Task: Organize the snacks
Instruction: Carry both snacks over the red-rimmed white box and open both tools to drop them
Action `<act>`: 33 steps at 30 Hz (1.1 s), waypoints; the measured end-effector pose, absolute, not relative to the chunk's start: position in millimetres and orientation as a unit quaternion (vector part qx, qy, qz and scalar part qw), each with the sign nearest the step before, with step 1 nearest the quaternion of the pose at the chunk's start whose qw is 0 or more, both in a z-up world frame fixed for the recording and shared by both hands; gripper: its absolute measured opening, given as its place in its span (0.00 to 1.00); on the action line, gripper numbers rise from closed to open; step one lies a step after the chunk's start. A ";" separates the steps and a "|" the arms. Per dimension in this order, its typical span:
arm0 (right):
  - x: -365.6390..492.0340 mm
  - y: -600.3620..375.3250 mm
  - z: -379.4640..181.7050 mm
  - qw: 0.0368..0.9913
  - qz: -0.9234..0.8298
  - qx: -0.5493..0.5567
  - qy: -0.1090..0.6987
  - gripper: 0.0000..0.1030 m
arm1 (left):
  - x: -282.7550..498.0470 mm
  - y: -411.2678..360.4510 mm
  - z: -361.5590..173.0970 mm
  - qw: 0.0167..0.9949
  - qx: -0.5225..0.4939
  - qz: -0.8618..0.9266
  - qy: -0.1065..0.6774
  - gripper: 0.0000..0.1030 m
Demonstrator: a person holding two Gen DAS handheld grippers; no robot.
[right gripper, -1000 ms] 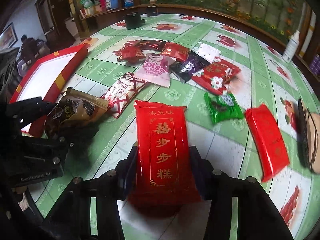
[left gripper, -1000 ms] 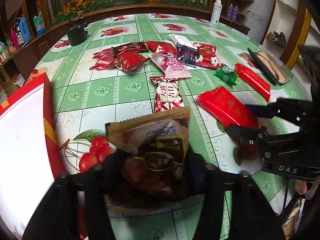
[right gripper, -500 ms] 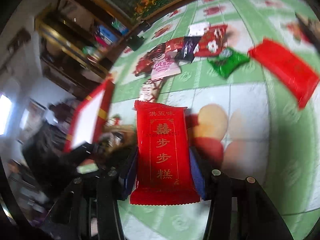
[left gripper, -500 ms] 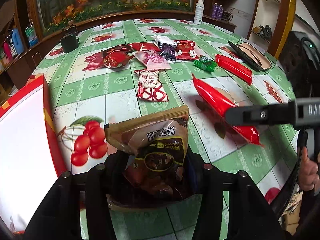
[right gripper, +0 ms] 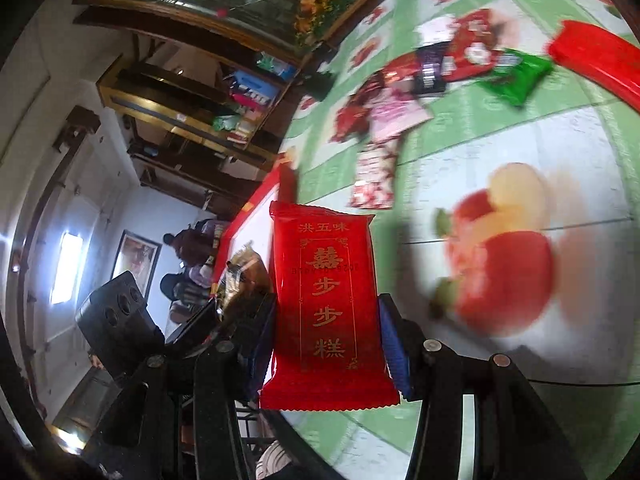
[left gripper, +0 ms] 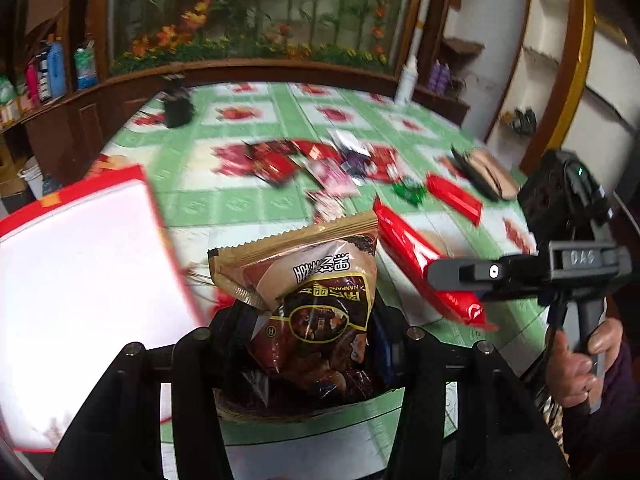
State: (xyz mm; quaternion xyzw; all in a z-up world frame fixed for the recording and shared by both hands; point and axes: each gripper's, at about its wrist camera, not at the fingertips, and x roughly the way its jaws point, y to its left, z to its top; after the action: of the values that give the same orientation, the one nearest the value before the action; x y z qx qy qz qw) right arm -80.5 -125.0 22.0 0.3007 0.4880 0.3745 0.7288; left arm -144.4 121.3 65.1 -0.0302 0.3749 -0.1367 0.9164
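Note:
My left gripper is shut on a brown snack packet and holds it above the table beside the red-rimmed white box. My right gripper is shut on a flat red snack packet with gold characters, lifted off the table. In the left wrist view the red packet shows at right, clamped in the right gripper. In the right wrist view the brown packet and the box show at left.
Several snack packets lie in a heap mid-table on the green fruit-print cloth. A long red packet and a green one lie to the right, near a hairbrush. A black cup stands far left.
Both grippers have risen and swung left towards the white box with their packets. The right gripper has tilted, so the table now slants in its view.

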 end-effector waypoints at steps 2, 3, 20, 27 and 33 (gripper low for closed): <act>-80.6 -110.0 28.7 0.726 0.387 0.292 0.488 0.48 | -147.7 139.6 70.7 0.920 -0.041 -0.124 0.368 0.48; -80.8 -100.3 32.0 0.724 0.394 0.288 0.488 0.48 | -149.5 148.9 72.6 0.923 -0.045 -0.114 0.365 0.48; -60.9 106.9 32.7 0.687 0.469 0.187 0.522 0.48 | -157.3 264.3 43.6 0.911 -0.049 0.090 0.399 0.50; -64.5 130.4 30.5 0.735 0.433 0.117 0.508 0.51 | -159.4 272.2 44.6 0.909 -0.011 0.159 0.385 0.71; -79.6 117.8 36.6 0.754 0.408 0.043 0.513 0.51 | -161.2 263.3 61.0 0.922 0.005 0.161 0.351 0.78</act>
State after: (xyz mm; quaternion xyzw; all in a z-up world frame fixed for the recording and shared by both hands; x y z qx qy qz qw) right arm -79.6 117.8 36.6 0.0434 0.5133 0.4080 0.7538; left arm -161.2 263.3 61.0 0.0048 0.3508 0.1611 0.9225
